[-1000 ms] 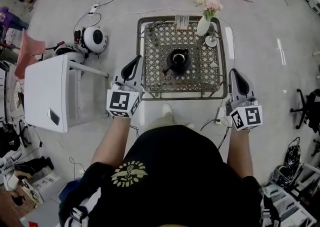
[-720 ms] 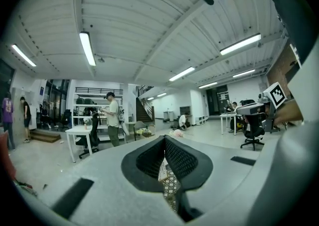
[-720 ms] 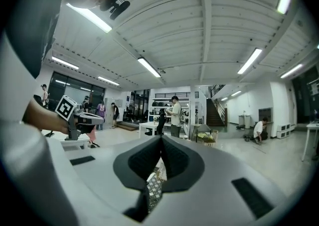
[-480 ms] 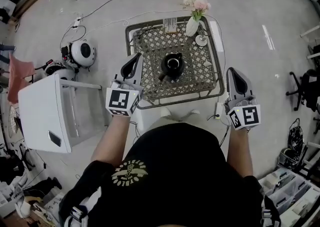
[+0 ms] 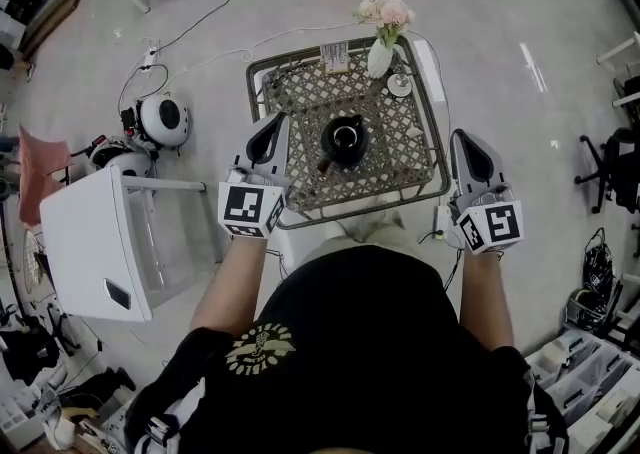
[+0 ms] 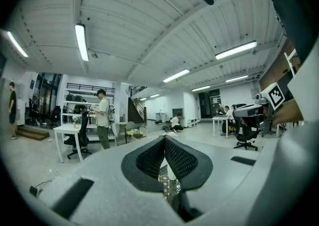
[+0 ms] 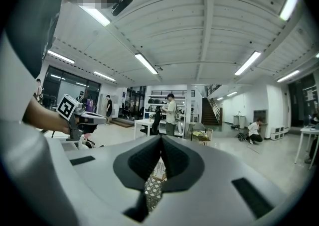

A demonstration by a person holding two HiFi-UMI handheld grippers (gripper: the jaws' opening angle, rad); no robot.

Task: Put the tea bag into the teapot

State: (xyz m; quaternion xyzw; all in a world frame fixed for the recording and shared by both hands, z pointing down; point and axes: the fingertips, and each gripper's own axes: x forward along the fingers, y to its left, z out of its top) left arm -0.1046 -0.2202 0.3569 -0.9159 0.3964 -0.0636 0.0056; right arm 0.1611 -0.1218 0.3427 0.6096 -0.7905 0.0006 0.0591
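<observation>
Since both claws have their jaws pressed together with nothing between them, the fetch comes first. My left claw [image 5: 268, 128] hangs just beside the table's [image 5: 372, 202] left edge and my right claw [image 5: 463, 140] beside its right edge. What I take for the tea bag [image 5: 334, 57], a pale flat packet standing upright, lies ahead at the far rim, nearer my left. The round, glossy black teapot [image 5: 345, 139] sits mid-table on the metal lattice.

Lighting bright and even in all views. Source: ceiling tube lights [image 6: 81, 42], upper frame of both gripper views. Pale glare streaks on floor [image 5: 500, 122], upper right of head view. Shadows soft and faint. Strong fisheye bending; corners black. Background sharp.
</observation>
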